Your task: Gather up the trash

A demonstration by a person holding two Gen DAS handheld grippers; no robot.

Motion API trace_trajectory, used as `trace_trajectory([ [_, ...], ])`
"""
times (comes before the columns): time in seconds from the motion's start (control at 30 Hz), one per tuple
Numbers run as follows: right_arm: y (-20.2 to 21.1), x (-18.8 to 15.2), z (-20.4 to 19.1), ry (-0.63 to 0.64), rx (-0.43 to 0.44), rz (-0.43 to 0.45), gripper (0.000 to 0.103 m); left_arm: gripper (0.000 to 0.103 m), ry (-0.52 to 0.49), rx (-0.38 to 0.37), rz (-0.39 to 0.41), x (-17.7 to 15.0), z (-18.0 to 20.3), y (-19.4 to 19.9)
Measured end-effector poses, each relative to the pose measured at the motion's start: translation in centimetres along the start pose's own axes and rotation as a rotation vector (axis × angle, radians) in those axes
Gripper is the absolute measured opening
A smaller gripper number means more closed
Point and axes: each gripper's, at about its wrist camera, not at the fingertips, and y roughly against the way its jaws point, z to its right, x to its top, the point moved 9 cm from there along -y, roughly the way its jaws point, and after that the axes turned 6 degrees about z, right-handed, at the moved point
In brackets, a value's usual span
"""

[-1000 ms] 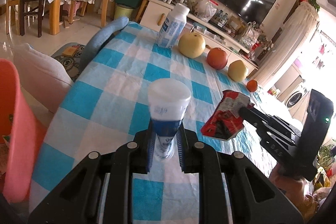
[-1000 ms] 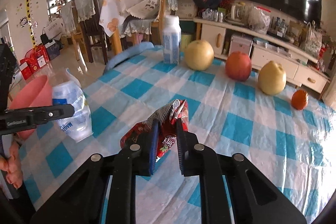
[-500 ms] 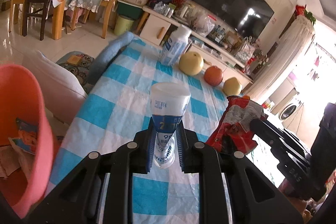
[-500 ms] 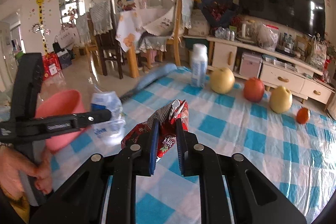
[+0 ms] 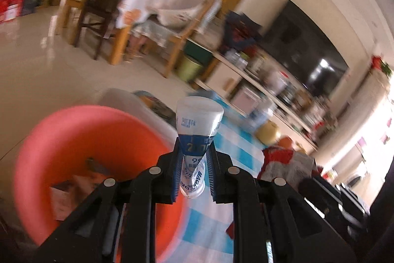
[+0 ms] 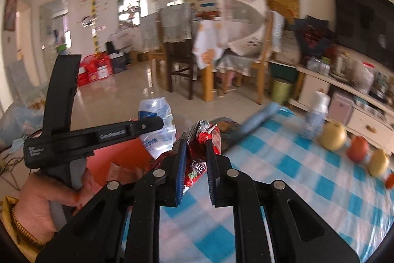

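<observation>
My left gripper is shut on a crushed clear plastic bottle with a blue label, held in the air at the rim of a pink-orange bin that has paper scraps inside. My right gripper is shut on a crumpled red snack wrapper. In the right wrist view the left gripper and its bottle hang to the left over the bin. The wrapper also shows at the right of the left wrist view.
A blue-and-white checked tablecloth carries an upright white bottle, two yellow pears, a red apple and a small orange. A person's hand grips the left tool. Chairs, a green pail and a TV cabinet stand behind.
Both grippers have swung left, off the table toward the bin, each keeping its load. The bin has come from the left edge to sit below the bottle.
</observation>
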Motion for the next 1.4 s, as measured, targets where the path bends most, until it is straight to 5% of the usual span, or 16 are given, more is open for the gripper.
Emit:
trace_trajectory([
  [0.2,-4.5,0.1,-5.8,0.049,0.069,-0.041,0.016,0.020,0.091,0.085,0.029,1.7,-5.3,1.1],
  [0.27,-6.5,-0.7,-6.7,0.049,0.068,-0.084,0.018,0.028,0.120,0.109,0.014,1.7,-6.6,0.9],
  [0.3,-7.7,-1.4,-6.8,0.038,0.062,-0.114,0.020,0.044,0.129,0.120,0.012,1.6,-7.1,0.8],
  [0.33,-8.5,-1.9,-6.8,0.026,0.058,-0.133,0.030,0.062,0.132,0.134,0.012,1.6,-7.4,0.8],
  [0.37,-8.7,-2.4,-6.7,0.014,0.054,-0.140,0.038,0.068,0.132,0.156,0.016,1.6,-7.8,0.7],
  [0.43,-8.5,-3.1,-5.9,-0.032,0.032,-0.139,0.074,0.078,0.118,0.176,0.020,1.6,-8.0,0.8],
  [0.63,-5.5,-4.0,-3.1,-0.064,-0.063,-0.110,0.088,0.096,0.039,0.203,0.055,2.3,-6.9,1.1],
  [1.4,3.8,-8.3,5.0,-0.144,-0.304,-0.135,0.094,0.099,-0.245,0.111,0.077,-0.6,3.0,0.8],
])
